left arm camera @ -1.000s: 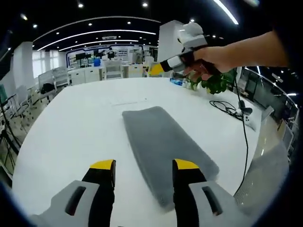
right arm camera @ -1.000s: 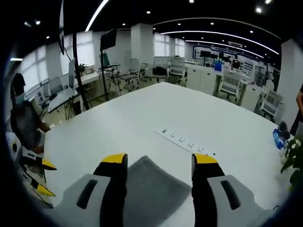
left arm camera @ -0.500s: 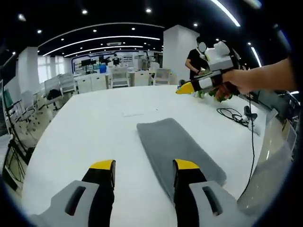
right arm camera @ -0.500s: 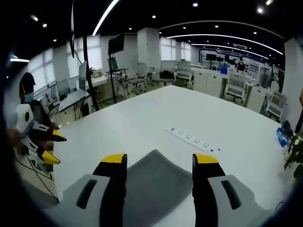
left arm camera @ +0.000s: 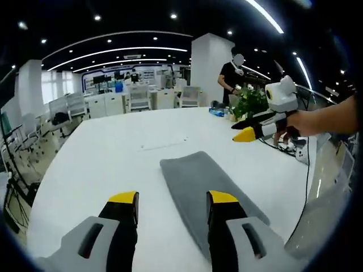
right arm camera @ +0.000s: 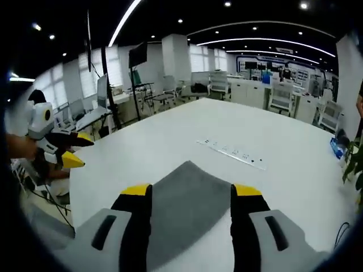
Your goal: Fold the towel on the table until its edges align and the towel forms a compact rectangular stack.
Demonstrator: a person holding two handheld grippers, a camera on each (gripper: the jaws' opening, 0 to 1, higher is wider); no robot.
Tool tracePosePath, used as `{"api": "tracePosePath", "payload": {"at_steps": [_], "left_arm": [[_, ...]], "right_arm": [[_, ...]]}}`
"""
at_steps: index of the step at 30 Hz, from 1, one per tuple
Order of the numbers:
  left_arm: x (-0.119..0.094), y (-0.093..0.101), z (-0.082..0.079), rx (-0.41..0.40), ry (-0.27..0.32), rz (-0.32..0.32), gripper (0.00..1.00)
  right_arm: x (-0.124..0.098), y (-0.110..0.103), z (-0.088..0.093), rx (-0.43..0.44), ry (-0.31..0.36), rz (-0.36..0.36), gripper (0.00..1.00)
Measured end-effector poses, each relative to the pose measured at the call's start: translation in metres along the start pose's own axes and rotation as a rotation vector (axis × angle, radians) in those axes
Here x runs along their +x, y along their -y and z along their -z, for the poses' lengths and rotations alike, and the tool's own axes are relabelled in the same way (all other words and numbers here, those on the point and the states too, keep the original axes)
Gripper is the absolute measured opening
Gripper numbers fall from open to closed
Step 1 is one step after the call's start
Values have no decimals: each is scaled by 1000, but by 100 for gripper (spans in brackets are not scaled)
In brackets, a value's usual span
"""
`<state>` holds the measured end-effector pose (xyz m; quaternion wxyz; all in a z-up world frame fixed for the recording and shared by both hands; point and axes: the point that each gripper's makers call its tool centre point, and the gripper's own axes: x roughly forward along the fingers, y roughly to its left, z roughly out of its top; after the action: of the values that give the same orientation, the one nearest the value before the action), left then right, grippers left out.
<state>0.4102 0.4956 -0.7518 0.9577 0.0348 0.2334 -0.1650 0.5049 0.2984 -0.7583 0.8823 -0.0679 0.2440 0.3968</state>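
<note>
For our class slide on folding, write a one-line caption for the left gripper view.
Open left gripper over a folded grey towel on a white table, right gripper raised beyond.

The left gripper view is looking from low over one end of the white table (left arm camera: 91, 170), facing along the folded grey towel (left arm camera: 198, 187) toward the right gripper (left arm camera: 245, 135) at the far right. The right gripper view is looking from the opposite end, close above the same towel (right arm camera: 187, 204) and table (right arm camera: 170, 141), with the left gripper (right arm camera: 71, 150) showing at its left edge. Both views are sharing the towel and tabletop, each facing roughly toward the other.
</note>
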Motion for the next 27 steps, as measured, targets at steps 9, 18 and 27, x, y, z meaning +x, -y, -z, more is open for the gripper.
{"api": "tracePosePath", "payload": {"at_steps": [9,18,27], "left_arm": [[-10,11,-4,-11,5,19,49],[-5,22,-11,25,2,18,49],[10,37,-25,44,8,24,48]], "right_arm": [[-12,-4,29,21,-18,-15,56],[-19,-22,37,13,-15,-58,56],[-25,-27,43,17,-20,-81,56]]}}
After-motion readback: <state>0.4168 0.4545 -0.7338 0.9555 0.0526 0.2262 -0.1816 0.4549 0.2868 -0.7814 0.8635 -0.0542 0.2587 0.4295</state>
